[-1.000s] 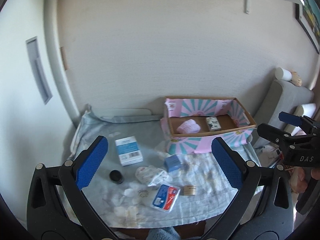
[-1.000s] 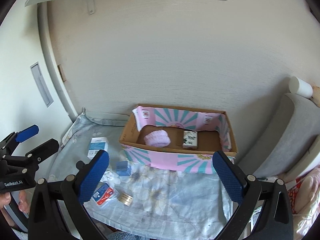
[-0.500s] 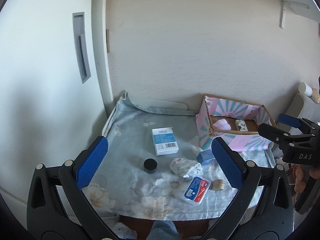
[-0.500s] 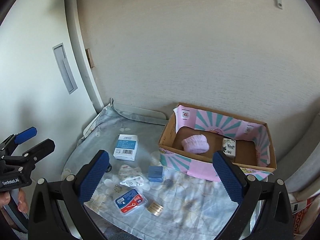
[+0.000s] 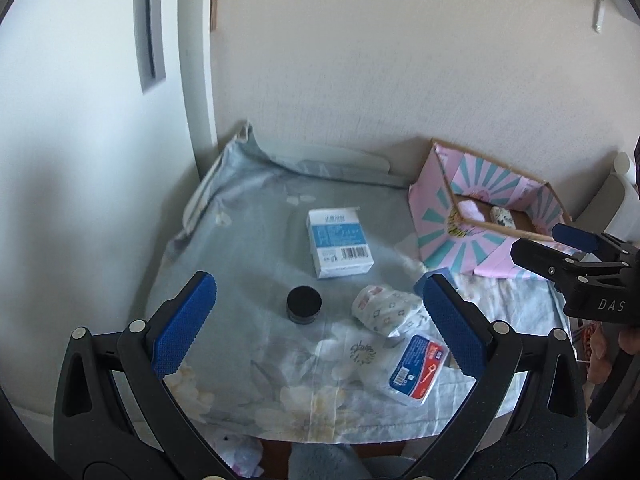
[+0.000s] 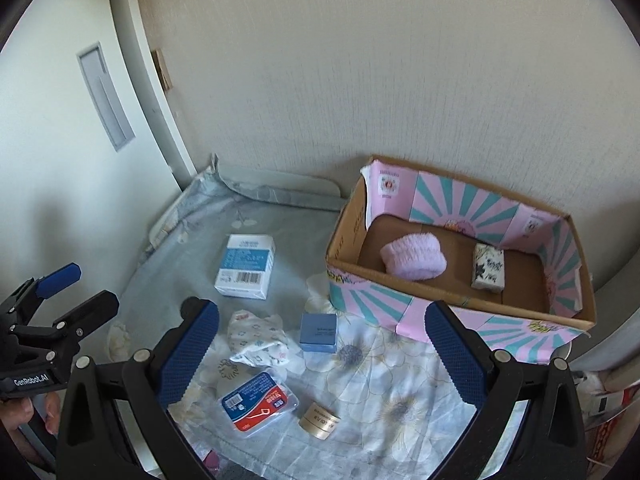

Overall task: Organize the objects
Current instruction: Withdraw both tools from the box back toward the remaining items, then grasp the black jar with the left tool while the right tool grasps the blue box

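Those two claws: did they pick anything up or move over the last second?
Nothing was picked up or let go. Both claws, the left and the right, swung leftward and came lower toward the table, so the loose items now sit between their fingers and the box lies off to the right. Both stayed open and empty. The carton, jar and other items did not move.
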Motion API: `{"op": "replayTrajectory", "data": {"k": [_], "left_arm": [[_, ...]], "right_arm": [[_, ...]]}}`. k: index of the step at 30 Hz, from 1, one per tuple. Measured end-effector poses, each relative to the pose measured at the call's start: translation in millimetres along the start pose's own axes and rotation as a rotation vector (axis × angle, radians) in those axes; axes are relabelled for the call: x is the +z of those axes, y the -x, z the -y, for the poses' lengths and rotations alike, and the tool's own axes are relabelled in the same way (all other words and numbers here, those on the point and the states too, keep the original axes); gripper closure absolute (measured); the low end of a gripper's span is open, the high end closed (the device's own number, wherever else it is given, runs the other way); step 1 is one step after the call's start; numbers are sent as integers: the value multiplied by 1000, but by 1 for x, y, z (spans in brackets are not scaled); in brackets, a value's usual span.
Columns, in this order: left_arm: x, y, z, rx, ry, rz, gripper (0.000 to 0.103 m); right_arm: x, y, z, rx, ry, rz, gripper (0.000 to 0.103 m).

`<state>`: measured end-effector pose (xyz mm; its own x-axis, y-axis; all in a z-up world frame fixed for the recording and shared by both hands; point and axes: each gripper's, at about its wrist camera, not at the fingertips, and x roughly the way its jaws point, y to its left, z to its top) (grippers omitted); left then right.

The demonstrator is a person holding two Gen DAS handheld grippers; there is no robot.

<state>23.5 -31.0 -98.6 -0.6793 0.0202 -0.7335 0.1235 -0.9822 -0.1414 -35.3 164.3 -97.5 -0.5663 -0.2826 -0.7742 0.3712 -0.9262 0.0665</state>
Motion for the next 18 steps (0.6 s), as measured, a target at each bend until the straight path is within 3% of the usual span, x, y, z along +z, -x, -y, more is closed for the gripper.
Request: {"op": "replayTrajectory", "data": {"k": [2, 7, 10, 18], "left_arm": [[-7, -16, -4, -5, 6, -19, 4], [-24, -54, -11, -7, 0, -52, 13], [-32, -74, -11, 4, -23, -71, 22], [-42, -105, -11, 15, -51, -107, 30]], "right_arm": [[-5, -16, 0, -14, 6, -22, 6], [-20, -57, 1, -67, -2, -83, 28], [-27, -77, 3, -64, -9, -114, 28], [-35, -109, 1, -57, -11, -157, 34]]}}
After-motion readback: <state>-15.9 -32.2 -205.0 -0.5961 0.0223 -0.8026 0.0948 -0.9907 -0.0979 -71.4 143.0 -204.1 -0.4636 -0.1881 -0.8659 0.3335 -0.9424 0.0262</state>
